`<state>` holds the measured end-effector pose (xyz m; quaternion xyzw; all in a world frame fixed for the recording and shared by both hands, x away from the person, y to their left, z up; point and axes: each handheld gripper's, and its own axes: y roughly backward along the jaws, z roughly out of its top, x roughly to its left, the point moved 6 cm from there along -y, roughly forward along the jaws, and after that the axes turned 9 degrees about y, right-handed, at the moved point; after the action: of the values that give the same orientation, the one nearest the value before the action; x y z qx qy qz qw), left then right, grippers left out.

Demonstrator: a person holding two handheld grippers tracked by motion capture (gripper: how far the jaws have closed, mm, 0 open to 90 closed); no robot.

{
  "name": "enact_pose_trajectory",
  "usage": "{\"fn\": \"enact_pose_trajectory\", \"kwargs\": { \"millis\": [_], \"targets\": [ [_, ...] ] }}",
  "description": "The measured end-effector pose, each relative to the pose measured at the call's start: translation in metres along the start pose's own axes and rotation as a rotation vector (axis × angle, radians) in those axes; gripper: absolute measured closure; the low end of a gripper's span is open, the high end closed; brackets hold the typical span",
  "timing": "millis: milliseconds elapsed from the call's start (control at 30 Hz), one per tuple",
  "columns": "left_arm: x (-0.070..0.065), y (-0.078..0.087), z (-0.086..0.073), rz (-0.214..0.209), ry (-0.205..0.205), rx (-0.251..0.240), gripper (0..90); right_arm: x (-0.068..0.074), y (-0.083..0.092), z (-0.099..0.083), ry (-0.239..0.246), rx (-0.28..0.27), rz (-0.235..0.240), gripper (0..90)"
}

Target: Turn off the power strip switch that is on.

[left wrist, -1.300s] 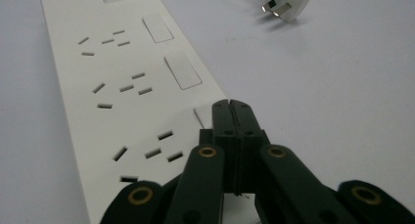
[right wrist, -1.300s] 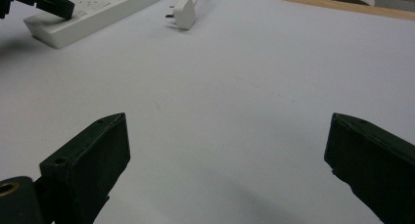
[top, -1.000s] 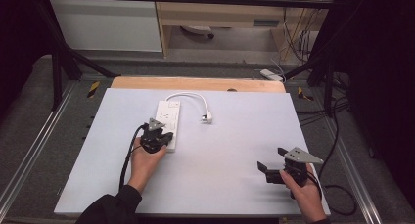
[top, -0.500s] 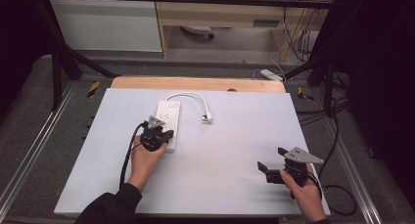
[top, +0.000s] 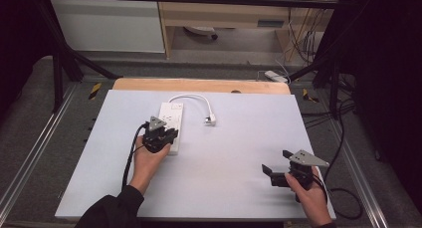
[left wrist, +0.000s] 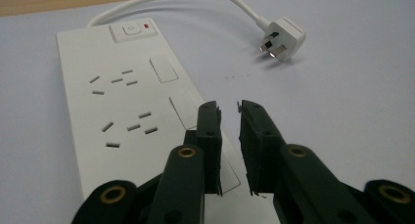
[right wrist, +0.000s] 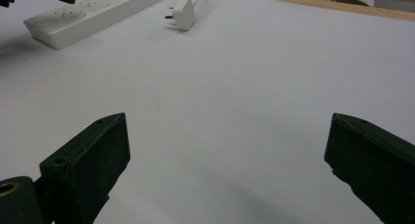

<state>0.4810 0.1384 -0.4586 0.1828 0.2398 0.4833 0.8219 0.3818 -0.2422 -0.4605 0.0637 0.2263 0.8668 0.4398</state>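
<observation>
- The left gripper (top: 160, 137) sits over the near end of the white power strip (top: 170, 123); its jaws have just been opening to a narrow gap and grasp nothing, probably releasing after a press.
- The plug (top: 209, 120) lies loose beside the strip.
- The right gripper (top: 275, 175) waits well apart, jaws spread wide and empty.

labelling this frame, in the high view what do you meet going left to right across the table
left gripper over the near end of the white power strip → its white plug lying loose on the table → right gripper, jaws wide open with nothing between them
</observation>
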Motion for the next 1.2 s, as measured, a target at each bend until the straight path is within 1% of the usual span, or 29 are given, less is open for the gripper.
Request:
{"fn": "enact_pose_trajectory", "kwargs": {
  "millis": [100,167,333,500,567,767,867,933,1033,1133,1200],
  "targets": [
    [-0.001,0.0,0.002,-0.001,-0.01,-0.015,71.1,0.0,0.0,0.0,0.0,0.001,0.001,3.4],
    [-0.001,0.0,0.004,-0.009,-0.004,-0.028,65.4,0.0,0.0,0.0,0.0,0.001,0.001,3.4],
    [-0.002,0.001,0.007,-0.008,-0.004,-0.048,56.7,0.0,0.0,0.0,-0.001,0.002,0.001,3.4],
    [-0.003,0.002,0.011,-0.01,-0.012,-0.059,53.0,0.001,0.0,0.0,-0.002,0.002,0.003,3.4],
    [-0.004,0.002,0.012,-0.011,-0.01,-0.064,50.5,0.001,0.0,0.0,-0.001,0.002,0.002,3.4],
    [-0.006,0.003,0.015,-0.019,0.007,-0.048,44.8,0.001,0.0,0.0,-0.003,0.003,0.003,3.4],
    [-0.007,0.004,0.018,-0.025,0.005,-0.056,42.0,0.001,0.0,0.0,-0.005,0.004,0.002,3.4],
    [-0.008,0.004,0.019,-0.034,0.015,-0.069,39.8,0.001,0.0,0.0,-0.005,0.004,0.002,3.4],
    [-0.009,0.005,0.02,-0.045,0.019,-0.07,35.9,0.001,0.0,0.0,-0.003,0.005,0.003,3.4],
    [-0.01,0.006,0.023,-0.057,0.02,-0.082,30.6,0.001,-0.001,0.0,-0.002,0.004,0.003,3.4],
    [-0.01,0.007,0.025,-0.057,0.025,-0.094,24.2,0.001,0.0,0.0,-0.003,0.005,0.003,3.4]
  ]
}}
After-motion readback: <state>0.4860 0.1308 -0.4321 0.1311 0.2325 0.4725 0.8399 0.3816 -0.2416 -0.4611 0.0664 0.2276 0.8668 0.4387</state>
